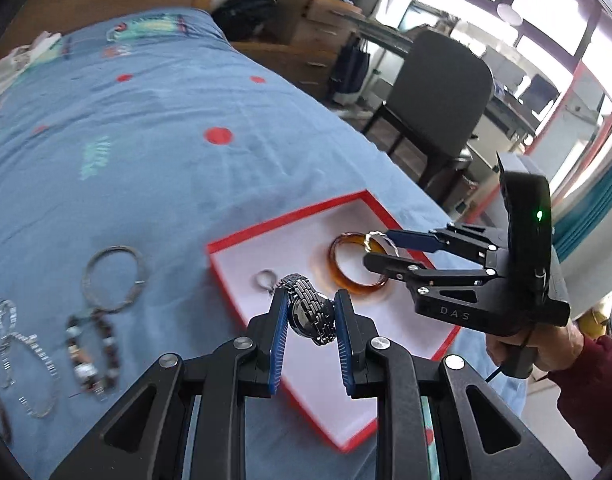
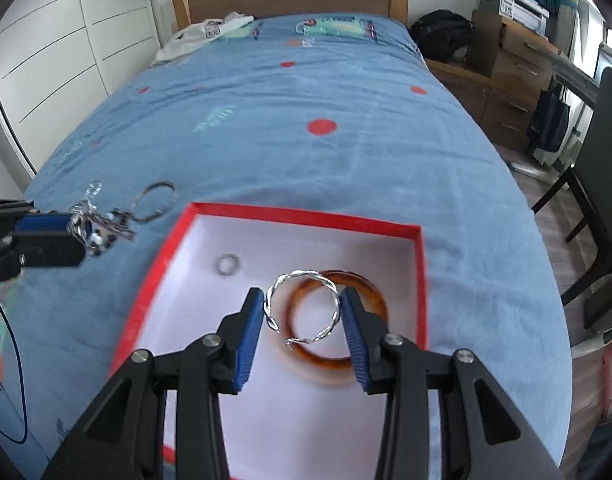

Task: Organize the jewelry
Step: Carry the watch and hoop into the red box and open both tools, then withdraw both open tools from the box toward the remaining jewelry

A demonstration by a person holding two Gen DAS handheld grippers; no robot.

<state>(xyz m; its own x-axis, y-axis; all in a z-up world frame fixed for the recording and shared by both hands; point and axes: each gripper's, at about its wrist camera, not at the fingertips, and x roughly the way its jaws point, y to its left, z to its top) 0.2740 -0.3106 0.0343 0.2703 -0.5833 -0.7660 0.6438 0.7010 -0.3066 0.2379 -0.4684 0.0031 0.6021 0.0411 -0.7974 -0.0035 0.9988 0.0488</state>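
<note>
A red-rimmed white box (image 1: 233, 240) (image 2: 306, 216) lies on the blue bedspread. Inside it are an amber bangle (image 1: 338, 276) (image 2: 376, 294) and a small silver ring (image 1: 264, 279) (image 2: 228, 265). My left gripper (image 1: 310, 312) (image 2: 75, 234) is shut on a dark metal-link watch (image 1: 312, 308), held above the box's near-left part. My right gripper (image 2: 303, 312) (image 1: 376, 246) is shut on a twisted silver bangle (image 2: 303, 304) (image 1: 380, 240), held above the amber bangle.
Left of the box on the bedspread lie a thin metal hoop (image 1: 113, 278) (image 2: 153, 201), a beaded bracelet (image 1: 91, 354) and silver chain bracelets (image 1: 21, 364). A dark chair (image 1: 438, 104), wooden drawers (image 2: 510, 80) and a desk stand right of the bed.
</note>
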